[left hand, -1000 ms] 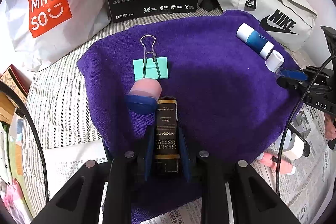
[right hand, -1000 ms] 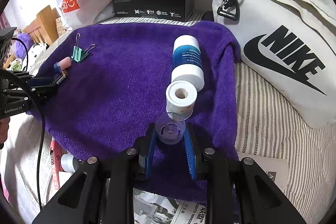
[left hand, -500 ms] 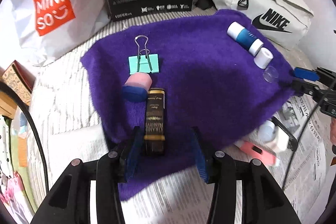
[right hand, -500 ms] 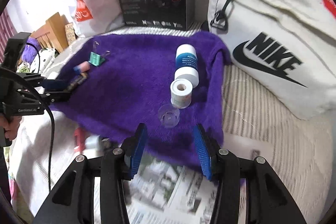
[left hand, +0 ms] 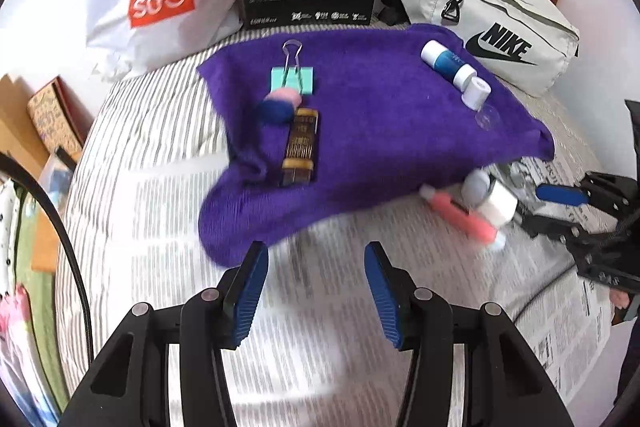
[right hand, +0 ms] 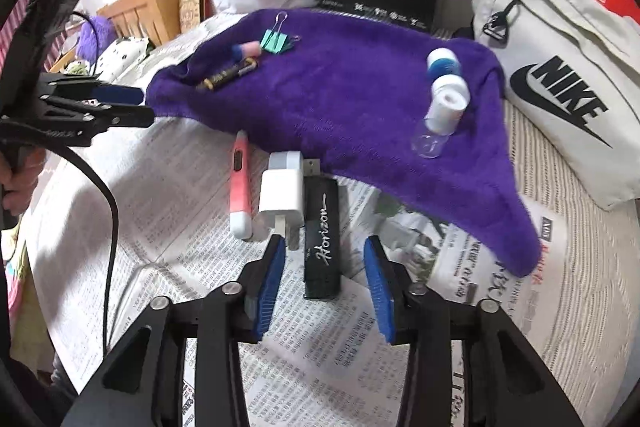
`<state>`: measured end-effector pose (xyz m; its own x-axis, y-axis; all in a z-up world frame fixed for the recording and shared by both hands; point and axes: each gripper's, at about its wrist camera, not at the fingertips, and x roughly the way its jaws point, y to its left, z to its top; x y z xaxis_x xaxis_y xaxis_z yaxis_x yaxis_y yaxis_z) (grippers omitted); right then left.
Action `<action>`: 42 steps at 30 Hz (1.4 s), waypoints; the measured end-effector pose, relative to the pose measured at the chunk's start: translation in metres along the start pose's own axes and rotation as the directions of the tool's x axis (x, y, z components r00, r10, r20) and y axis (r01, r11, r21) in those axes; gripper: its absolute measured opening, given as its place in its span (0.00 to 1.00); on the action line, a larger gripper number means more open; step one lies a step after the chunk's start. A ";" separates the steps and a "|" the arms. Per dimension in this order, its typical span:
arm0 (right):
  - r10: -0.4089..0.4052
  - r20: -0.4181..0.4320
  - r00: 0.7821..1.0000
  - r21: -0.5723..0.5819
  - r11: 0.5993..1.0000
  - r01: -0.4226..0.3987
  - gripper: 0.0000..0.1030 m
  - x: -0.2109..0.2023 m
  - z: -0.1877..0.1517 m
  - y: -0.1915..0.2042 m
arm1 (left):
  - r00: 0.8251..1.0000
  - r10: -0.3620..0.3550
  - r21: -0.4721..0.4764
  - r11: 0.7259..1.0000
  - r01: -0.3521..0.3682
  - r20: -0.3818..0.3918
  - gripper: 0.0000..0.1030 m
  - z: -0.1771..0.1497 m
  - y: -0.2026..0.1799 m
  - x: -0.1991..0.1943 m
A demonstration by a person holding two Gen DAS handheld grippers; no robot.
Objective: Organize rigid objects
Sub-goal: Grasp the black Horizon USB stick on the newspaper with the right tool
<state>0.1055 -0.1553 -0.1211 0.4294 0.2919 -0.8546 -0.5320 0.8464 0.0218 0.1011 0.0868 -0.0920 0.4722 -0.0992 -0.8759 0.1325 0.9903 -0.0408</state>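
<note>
Your left tongs [left hand: 316,291] hang released over bare newspaper [left hand: 320,355], having just widened. Your right tongs [right hand: 325,279], just narrowing, straddle the black Horizon stick [right hand: 322,231] without pressing it, beside the purple towel [right hand: 352,95].

one purple towel [right hand: 360,99], one binder clip [right hand: 276,41], one black lighter [right hand: 322,231], one white charger [right hand: 282,193], two hand-held grippers

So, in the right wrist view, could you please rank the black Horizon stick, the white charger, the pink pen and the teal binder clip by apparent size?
1. Black Horizon stick
2. White charger and pink pen: too alike to rank
3. Teal binder clip, though it lies farthest from the camera, so this is unsure
</note>
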 end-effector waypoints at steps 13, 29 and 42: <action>-0.004 0.006 1.000 -0.008 1.000 0.004 0.24 0.025 0.007 0.000 | 0.999 0.008 -0.025 1.000 -0.009 -0.047 0.47 -0.029 0.003 0.016; -0.049 0.003 0.999 0.100 0.994 0.048 0.21 0.008 -0.021 -0.018 | 0.999 -0.025 0.001 1.000 0.025 -0.045 0.48 -0.024 -0.019 0.018; -0.083 0.008 0.996 0.173 0.982 0.081 0.21 -0.028 -0.064 -0.045 | 0.992 -0.126 0.045 0.991 0.127 -0.030 0.48 0.009 -0.076 0.012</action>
<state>0.0702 -0.2302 -0.1312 0.4781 0.2238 -0.8493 -0.3609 0.9316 0.0423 0.1052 0.0098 -0.0952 0.4257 -0.2203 -0.8776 0.2306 0.9643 -0.1303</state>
